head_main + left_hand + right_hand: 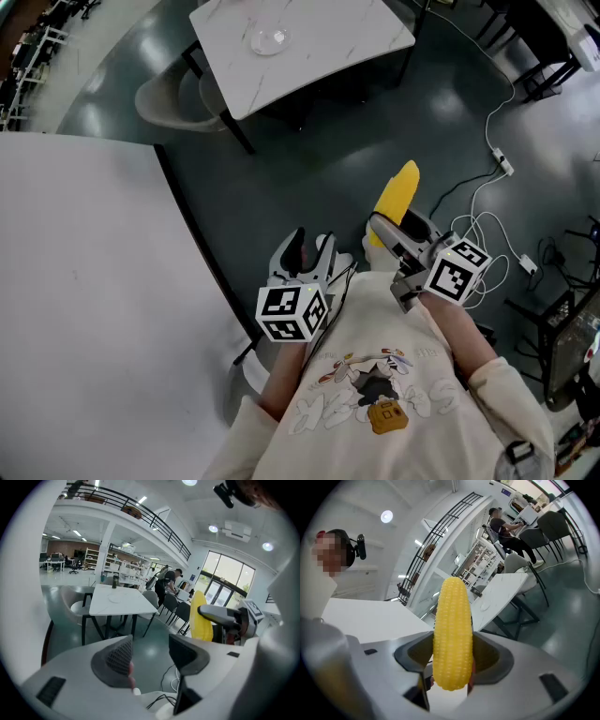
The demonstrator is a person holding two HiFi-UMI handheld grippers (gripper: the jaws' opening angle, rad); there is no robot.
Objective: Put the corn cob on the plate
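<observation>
Gripping corn cob in my right gripper; left gripper open, empty. Advise firm hold, low release onto likely plate.

The person wears a cream sweatshirt with a cartoon print on the chest, and the left tool and right tool are pale grey shells with dark ribbed pads, each carrying a white cube of black square markers.

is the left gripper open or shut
Open. The left gripper has its jaws standing apart, with nothing held between them.
</observation>
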